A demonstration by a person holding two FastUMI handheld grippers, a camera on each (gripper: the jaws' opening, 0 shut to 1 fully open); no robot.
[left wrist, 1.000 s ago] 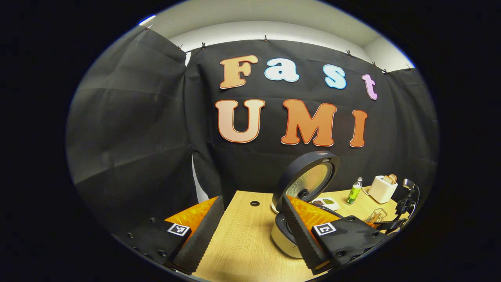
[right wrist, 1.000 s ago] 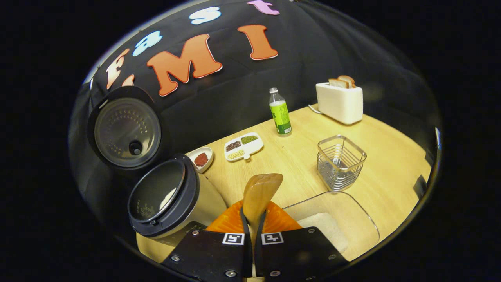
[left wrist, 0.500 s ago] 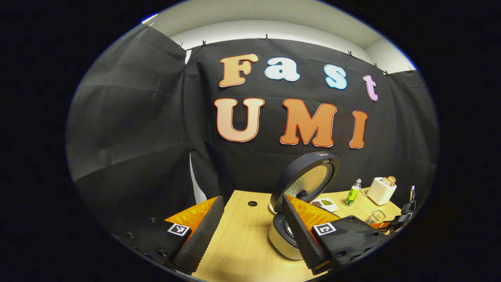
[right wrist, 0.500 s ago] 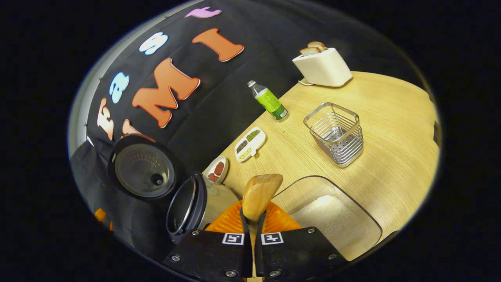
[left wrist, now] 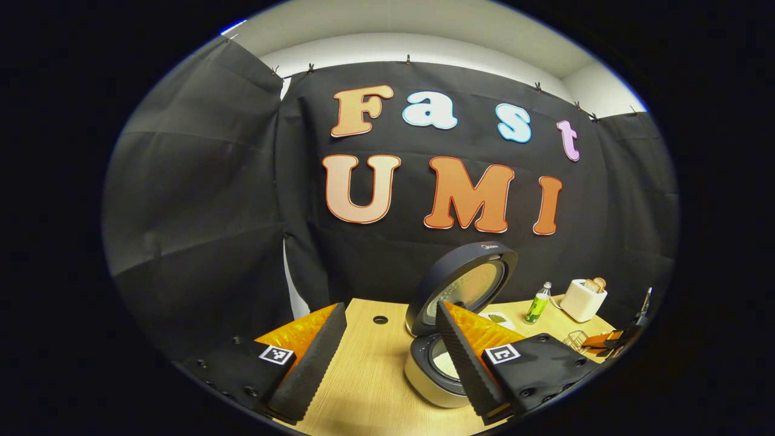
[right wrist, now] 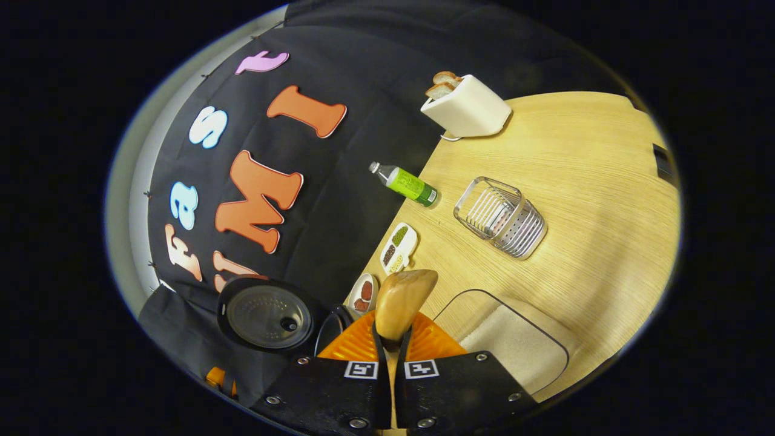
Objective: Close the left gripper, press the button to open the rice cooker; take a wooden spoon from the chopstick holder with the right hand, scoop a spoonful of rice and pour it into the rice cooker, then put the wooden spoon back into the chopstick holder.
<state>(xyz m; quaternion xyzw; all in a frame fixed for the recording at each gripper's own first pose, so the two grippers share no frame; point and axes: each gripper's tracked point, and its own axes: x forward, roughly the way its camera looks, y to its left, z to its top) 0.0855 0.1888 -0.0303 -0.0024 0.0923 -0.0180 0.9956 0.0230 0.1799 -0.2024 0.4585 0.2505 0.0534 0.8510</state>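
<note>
Wooden spoon point(right wrist: 402, 298), pinched in my right gripper point(right wrist: 391, 348), rolled sideways since 1s ago — prob. tipping rice into cooker point(left wrist: 437, 370); left gripper point(left wrist: 387, 357) wide open, empty.

Rice cooker point(left wrist: 442, 363) open, wooden spoon point(right wrist: 402, 297) clamped

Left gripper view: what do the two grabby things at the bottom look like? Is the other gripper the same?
The left gripper has two wedge-shaped jaws with saw-toothed inner faces. Each sits on a flat plate with small screws and a square black-and-white tag. The right gripper looks the same: two screwed plates, each with a square tag, and ribbed jaws.
</note>
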